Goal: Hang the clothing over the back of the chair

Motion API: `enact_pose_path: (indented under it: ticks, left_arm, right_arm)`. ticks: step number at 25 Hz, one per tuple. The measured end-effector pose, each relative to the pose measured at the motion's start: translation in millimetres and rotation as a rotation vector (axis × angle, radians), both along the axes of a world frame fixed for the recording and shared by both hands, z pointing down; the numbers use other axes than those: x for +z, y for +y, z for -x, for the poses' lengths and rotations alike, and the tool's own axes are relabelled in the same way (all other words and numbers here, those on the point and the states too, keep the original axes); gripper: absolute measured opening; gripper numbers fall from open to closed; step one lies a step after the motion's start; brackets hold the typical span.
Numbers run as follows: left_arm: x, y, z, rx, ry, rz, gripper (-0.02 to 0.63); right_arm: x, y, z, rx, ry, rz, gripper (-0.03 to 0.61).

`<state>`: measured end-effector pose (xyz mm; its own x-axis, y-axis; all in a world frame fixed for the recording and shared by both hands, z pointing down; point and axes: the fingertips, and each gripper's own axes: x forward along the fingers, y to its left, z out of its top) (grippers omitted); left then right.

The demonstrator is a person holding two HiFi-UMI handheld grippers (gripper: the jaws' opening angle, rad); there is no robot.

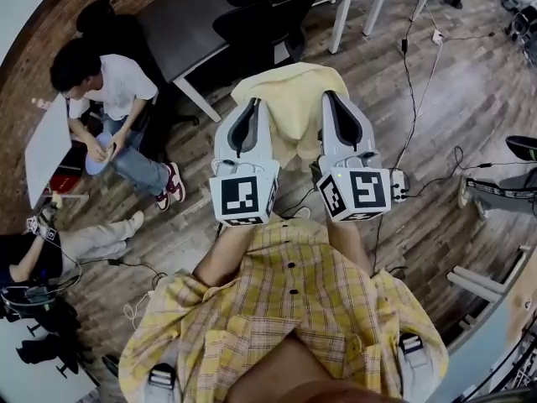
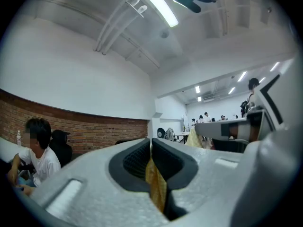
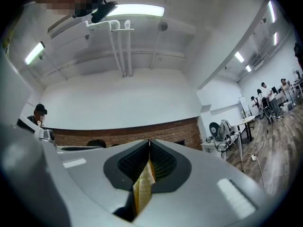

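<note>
The left claw (image 1: 252,106) and right claw (image 1: 332,99) pinch clothing (image 1: 292,91).

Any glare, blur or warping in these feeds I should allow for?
Head view: heavy fisheye bends the floor, otherwise sharp. Left gripper view: ceiling light glares, left tool looms soft, shut on the yellow clothing. Right gripper view: bright tube light, dark vignetted corners, right tool likewise.

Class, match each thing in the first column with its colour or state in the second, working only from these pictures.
Column one:
1. garment
2. left gripper
3. seated person's T-shirt
4. desk top

Column two:
a. white
b. dark grey
c. shut on fabric
d. pale yellow

Pairs: 1-d, 2-c, 3-a, 4-b
</note>
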<state>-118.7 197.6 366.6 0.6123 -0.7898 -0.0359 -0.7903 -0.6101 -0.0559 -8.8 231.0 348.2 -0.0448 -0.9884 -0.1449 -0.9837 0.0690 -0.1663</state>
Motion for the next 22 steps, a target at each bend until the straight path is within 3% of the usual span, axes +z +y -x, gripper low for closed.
enact_pose_path:
  ticks: [9,22]
  left_arm:
    - [13.2,-0.6,-16.4,-0.009,-0.011,0.024,0.015]
    - [15.1,-63.3,-37.9,-0.004,0.04,0.038,0.015]
  right_arm:
    - [11.4,-3.4,-15.7,-0.015,-0.005,0.025,0.014]
    - [15.1,-65.1,-29.1,-0.044,0.038,0.051,0.014]
